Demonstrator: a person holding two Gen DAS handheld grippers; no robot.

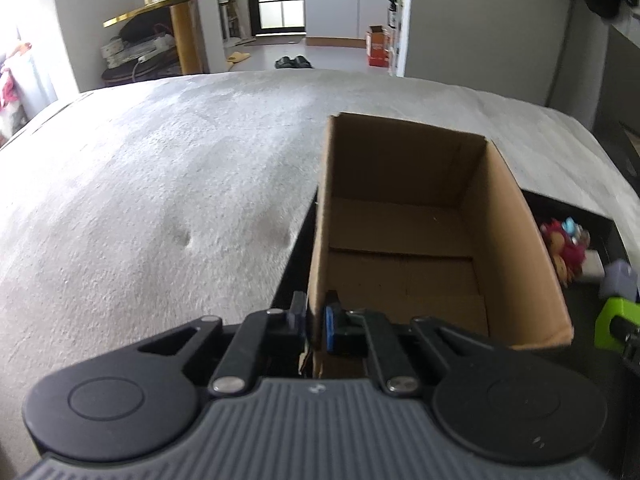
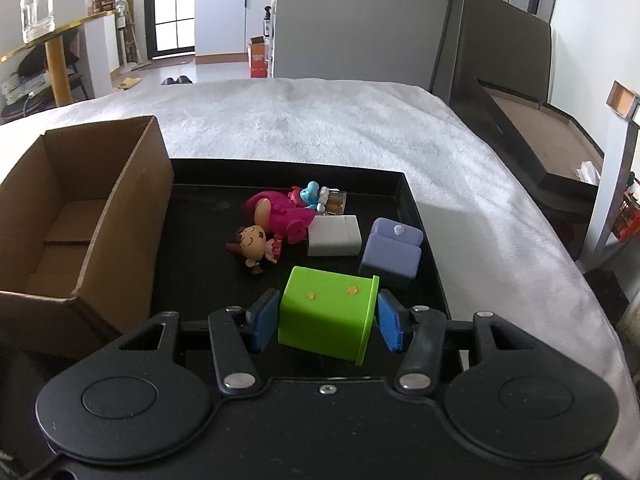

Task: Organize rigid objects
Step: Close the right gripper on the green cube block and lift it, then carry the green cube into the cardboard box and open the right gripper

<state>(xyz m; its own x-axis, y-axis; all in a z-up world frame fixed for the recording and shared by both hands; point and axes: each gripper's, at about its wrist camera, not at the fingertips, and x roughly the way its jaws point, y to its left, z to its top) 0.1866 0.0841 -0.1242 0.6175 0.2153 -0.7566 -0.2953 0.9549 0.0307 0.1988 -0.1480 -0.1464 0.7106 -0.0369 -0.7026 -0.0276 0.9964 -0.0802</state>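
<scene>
Green and lying on its side, the cup-like toy block (image 2: 330, 318) sits nearest the right gripper (image 2: 328, 322), between blue pads (image 2: 266, 318) that flank it with a sliver of gap on each side, so the jaws stand fairly wide and not yet closed on it. Its long axis runs roughly from 9 to 3 o'clock, rim toward 3 and tipped slightly down.

It rests on a black tray (image 2: 412, 208) laid on a white bed (image 2: 360, 128). Past it, toward 12 and 1 o'clock, lie a lilac block (image 2: 394, 252), a white block (image 2: 336, 236), a small doll (image 2: 254, 244), a pink figure (image 2: 280, 214) and a blue figure (image 2: 312, 194), loosely heaped.

At 9 o'clock stands an open cardboard box (image 2: 132, 208), which looks empty. The left gripper (image 1: 316, 320) has its jaws pinched narrow on the box's near wall (image 1: 318, 264), probably to steady the box while toys go in.
</scene>
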